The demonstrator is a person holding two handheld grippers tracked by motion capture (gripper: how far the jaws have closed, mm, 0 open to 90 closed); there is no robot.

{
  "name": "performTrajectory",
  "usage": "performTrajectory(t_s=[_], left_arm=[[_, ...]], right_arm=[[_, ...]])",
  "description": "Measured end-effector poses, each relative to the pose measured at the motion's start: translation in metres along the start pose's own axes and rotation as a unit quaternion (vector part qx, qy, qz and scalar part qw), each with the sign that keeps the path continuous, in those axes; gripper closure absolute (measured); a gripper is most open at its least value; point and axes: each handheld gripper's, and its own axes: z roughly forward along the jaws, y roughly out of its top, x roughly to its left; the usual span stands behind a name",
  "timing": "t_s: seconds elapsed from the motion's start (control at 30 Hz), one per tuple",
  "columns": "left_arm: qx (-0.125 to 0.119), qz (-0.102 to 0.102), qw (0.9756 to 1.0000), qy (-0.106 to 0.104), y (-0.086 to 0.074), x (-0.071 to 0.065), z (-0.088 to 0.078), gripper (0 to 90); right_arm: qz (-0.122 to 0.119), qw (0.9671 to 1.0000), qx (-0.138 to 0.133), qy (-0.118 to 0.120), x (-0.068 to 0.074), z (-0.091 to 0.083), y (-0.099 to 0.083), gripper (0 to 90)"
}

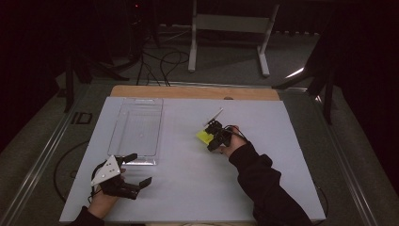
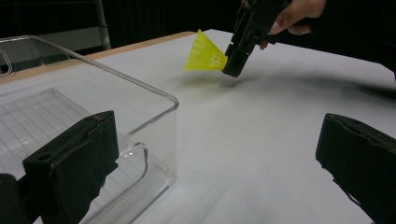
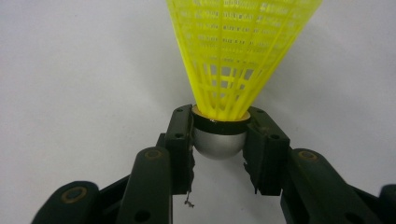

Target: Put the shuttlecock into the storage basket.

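Note:
A yellow plastic shuttlecock (image 3: pixel 236 51) with a silver rounded cap is clamped at its base by my right gripper (image 3: pixel 219 133). In the high view that gripper (image 1: pixel 214 134) is near the table's middle, with the shuttlecock (image 1: pixel 203 136) pointing left. The left gripper view shows the shuttlecock (image 2: pixel 205 53) lifted a little above the white surface. My left gripper (image 1: pixel 134 170) stands open near the front left, just in front of a clear plastic tray (image 1: pixel 136 125), nothing between its fingers (image 2: pixel 70 161). The tray (image 2: pixel 144 88) has nothing in it.
The white board (image 1: pixel 188 179) covers a wooden table. A small white flat piece (image 1: pixel 215 115) sticks up just behind my right gripper. Cables and a white metal stand (image 1: pixel 230 28) lie on the floor beyond the table's far edge.

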Motion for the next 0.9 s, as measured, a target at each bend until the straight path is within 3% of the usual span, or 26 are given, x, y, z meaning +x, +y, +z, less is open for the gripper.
performTrajectory(t_s=[0.43, 0.9], left_arm=[[0.001, -0.001, 1.0, 0.0, 0.0, 0.0, 0.001, 0.1], [0.002, -0.001, 1.0, 0.0, 0.0, 0.0, 0.002, 0.1]], right_arm=[[-0.007, 0.9997, -0.022, 0.008, 0.009, -0.018, 0.001, 65.3], [-0.014, 0.9995, -0.027, 0.009, 0.017, -0.042, 0.012, 65.2]])
